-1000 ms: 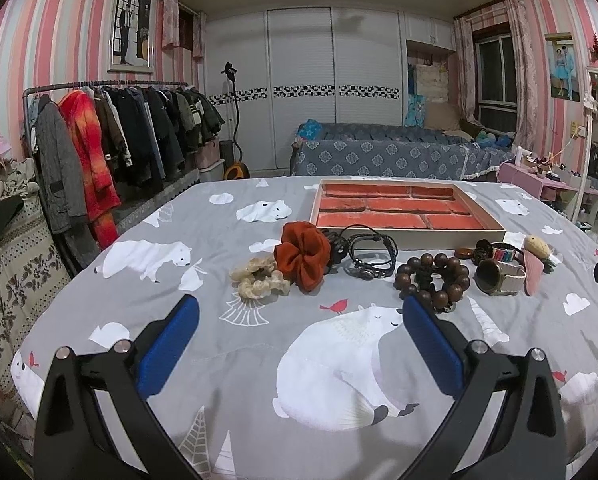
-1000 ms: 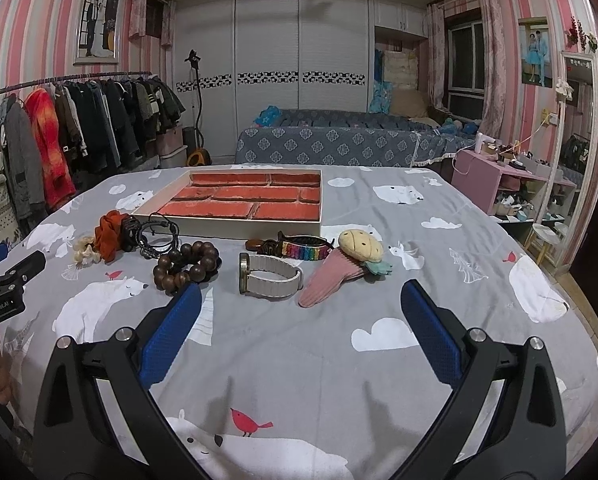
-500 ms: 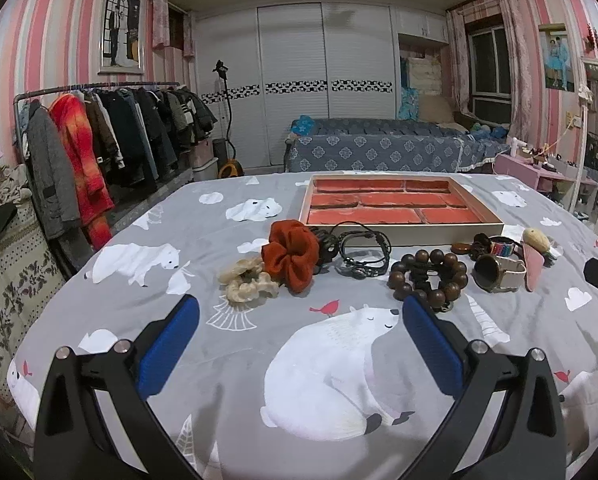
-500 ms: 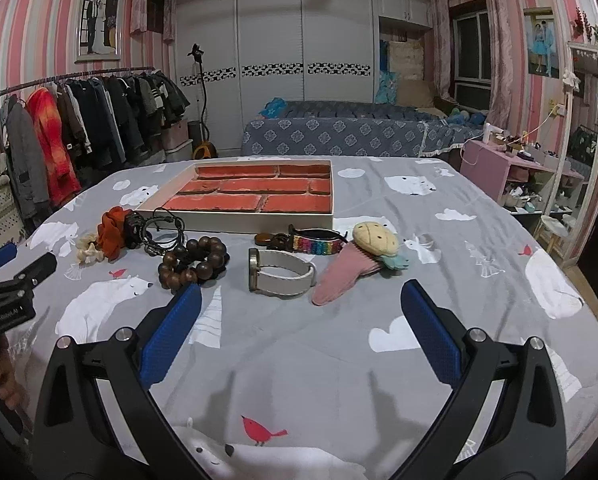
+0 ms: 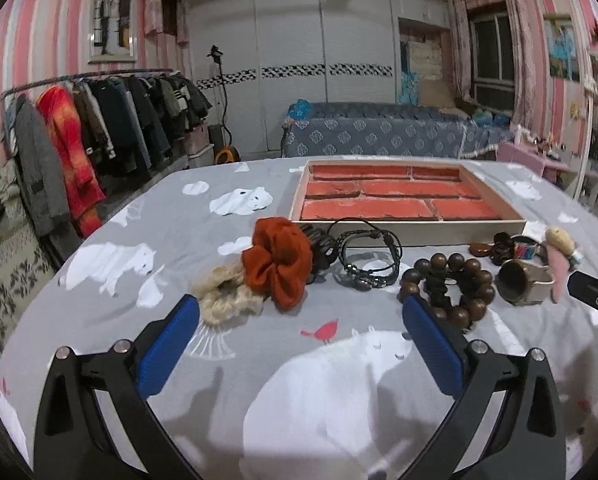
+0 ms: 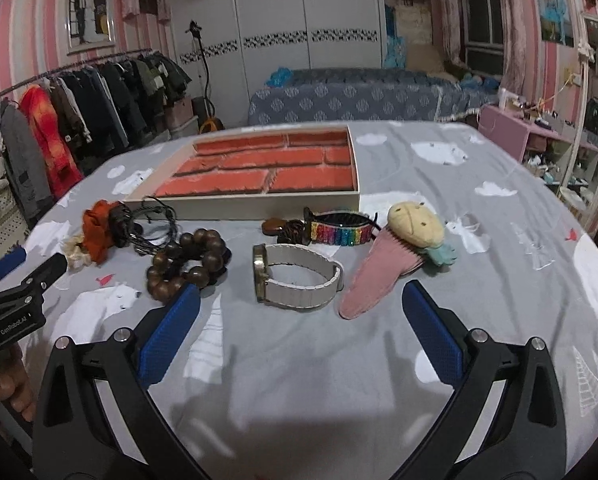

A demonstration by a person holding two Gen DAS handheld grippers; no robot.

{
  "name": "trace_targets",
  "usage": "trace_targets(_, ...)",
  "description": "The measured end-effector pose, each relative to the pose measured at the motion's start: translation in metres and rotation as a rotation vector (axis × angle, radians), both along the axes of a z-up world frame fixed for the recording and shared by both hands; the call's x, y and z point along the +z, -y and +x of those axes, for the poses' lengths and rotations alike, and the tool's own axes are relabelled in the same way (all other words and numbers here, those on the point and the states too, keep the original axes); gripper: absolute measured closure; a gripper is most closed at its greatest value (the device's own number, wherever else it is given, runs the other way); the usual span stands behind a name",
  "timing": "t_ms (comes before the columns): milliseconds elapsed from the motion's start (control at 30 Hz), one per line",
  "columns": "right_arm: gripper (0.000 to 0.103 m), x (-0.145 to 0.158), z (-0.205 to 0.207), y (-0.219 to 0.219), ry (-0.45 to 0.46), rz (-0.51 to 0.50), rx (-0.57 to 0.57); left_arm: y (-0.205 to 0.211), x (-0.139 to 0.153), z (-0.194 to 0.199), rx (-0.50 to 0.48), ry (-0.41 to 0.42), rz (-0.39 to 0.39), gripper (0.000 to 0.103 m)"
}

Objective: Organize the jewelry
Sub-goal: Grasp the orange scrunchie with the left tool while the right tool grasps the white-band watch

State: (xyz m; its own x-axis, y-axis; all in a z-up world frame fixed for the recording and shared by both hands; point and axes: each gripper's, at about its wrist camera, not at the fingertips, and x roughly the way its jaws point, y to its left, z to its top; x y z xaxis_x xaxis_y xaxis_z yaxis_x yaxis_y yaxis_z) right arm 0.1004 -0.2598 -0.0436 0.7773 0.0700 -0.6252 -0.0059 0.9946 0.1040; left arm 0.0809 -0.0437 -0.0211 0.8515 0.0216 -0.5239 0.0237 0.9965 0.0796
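Where laid out: a loose row of jewelry on the worktop [image 5: 111, 320] with its grey polar-bear cloth, just in front of the tray, none of it inside
Tray: shallow pale wooden tray [image 5: 411, 233] lined in red brick pattern, at the far side of the row
Row, left end: cream fuzzy scrunchie [image 5: 227, 298] touching the rust-orange fabric scrunchie [image 5: 279, 264]
Row, middle: black cord bracelets [image 5: 369, 256] in a tangle, then the brown wooden bead bracelet [image 5: 447, 288] nearer the camera
Row, right end: watch with white strap [image 6: 295, 276] standing on its edge; rainbow beaded band [image 6: 339, 232] behind it, near the tray wall; pink and yellow plush piece [image 6: 391, 260] just beside the watch
Left gripper [image 5: 299, 308]: low over the cloth, facing the scrunchies and cord bracelets; blue-padded fingers [image 5: 167, 348] spread wide, grasping nothing
Right gripper [image 6: 299, 300]: low over the cloth, facing the watch; its blue fingers [image 6: 431, 336] likewise released and apart, touching no item
Hand [image 6: 3, 392]: partly seen at the left edge of the right wrist view, around the left tool's grip
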Motion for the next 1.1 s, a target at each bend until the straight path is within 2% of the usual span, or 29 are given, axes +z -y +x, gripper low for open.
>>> trace_targets(133,0.005,-0.009,0.017,0.0,-0.034,0.005,-0.002,0.005,-0.007,0.025,0.034,-0.018,0.077,0.004)
trace_targets(300,0.005,-0.019,0.036,-0.002,-0.076,0.007,0.011,0.003,-0.012,0.055,0.048,-0.039,0.089,0.005)
trace_targets(367,0.005,-0.024,0.044,-0.003,-0.105,0.019,0.017,0.004,-0.015,0.066,0.039,-0.055,0.091,0.014)
trace_targets(433,0.005,-0.028,0.051,-0.005,-0.13,0.026,0.021,0.004,-0.019,0.076,0.03,-0.079,0.077,0.034)
trace_targets(533,0.005,-0.033,0.062,-0.005,-0.159,0.027,0.012,0.004,-0.024,0.087,0.007,-0.123,0.046,0.056)
trace_targets(633,0.006,-0.039,0.073,-0.006,-0.194,0.017,0.005,0.003,-0.029,0.094,-0.013,-0.156,0.023,0.068)
trace_targets(667,0.009,-0.041,0.077,-0.007,-0.209,0.015,0.009,0.003,-0.03,0.095,-0.013,-0.16,0.019,0.072)
trace_targets(733,0.03,-0.047,0.086,-0.01,-0.248,0.004,0.025,0.001,-0.032,0.097,-0.02,-0.174,0.006,0.08)
trace_targets(800,0.036,-0.048,0.088,-0.013,-0.25,-0.014,0.027,0.002,-0.034,0.099,-0.036,-0.192,-0.002,0.091)
trace_targets(867,0.045,-0.049,0.088,-0.014,-0.246,-0.013,0.047,0.003,-0.035,0.099,-0.045,-0.191,-0.009,0.093)
trace_targets(933,0.072,-0.048,0.085,-0.015,-0.237,-0.009,0.067,0.001,-0.033,0.097,-0.047,-0.18,-0.021,0.094)
trace_targets(1000,0.082,-0.045,0.082,-0.017,-0.231,-0.015,0.08,-0.003,-0.029,0.091,-0.048,-0.167,-0.026,0.095)
trace_targets(1100,0.082,-0.04,0.073,-0.016,-0.217,0.002,0.09,-0.012,-0.019,0.078,-0.048,-0.14,-0.039,0.096)
